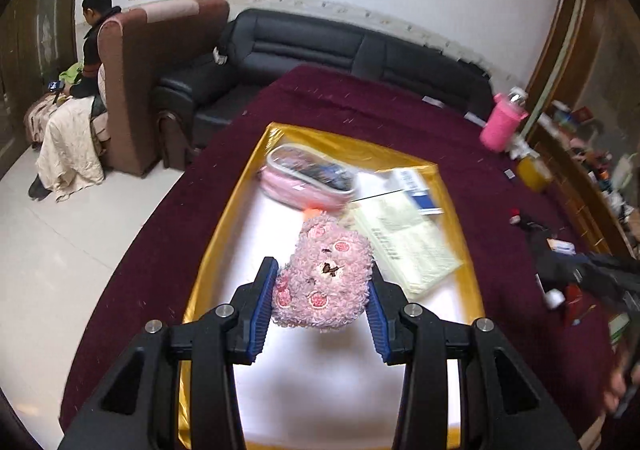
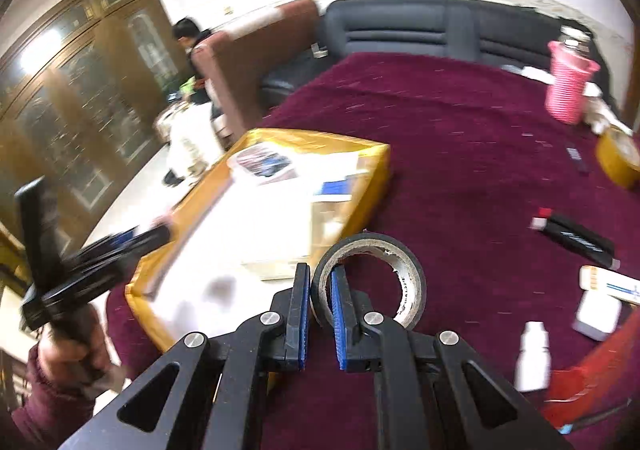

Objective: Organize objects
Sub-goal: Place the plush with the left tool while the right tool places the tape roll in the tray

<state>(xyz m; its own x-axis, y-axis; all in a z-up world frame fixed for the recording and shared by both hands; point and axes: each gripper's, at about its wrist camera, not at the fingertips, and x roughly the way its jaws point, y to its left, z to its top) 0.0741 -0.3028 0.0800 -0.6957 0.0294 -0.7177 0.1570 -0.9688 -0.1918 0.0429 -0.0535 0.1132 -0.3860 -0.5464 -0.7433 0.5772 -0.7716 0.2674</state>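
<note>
My left gripper [image 1: 323, 270] is shut on a fluffy pink plush toy [image 1: 326, 274] and holds it above the gold-rimmed tray [image 1: 224, 226]. In the tray lie a pink pencil case [image 1: 308, 180], a yellowish paper packet [image 1: 408, 242] and a white and blue box [image 1: 416, 190]. My right gripper [image 2: 320, 278] is shut on the wall of a black tape roll [image 2: 370, 278], over the maroon tablecloth just right of the tray [image 2: 360, 190]. The left gripper shows blurred at the left of the right wrist view [image 2: 80, 262].
On the maroon cloth to the right lie a black marker [image 2: 576, 238], a small white bottle [image 2: 532, 354], white boxes [image 2: 608, 290], a yellow tape roll [image 2: 620, 158] and a pink cup [image 2: 568, 82]. A black sofa [image 1: 320, 46] and a seated person [image 1: 92, 50] are behind the table.
</note>
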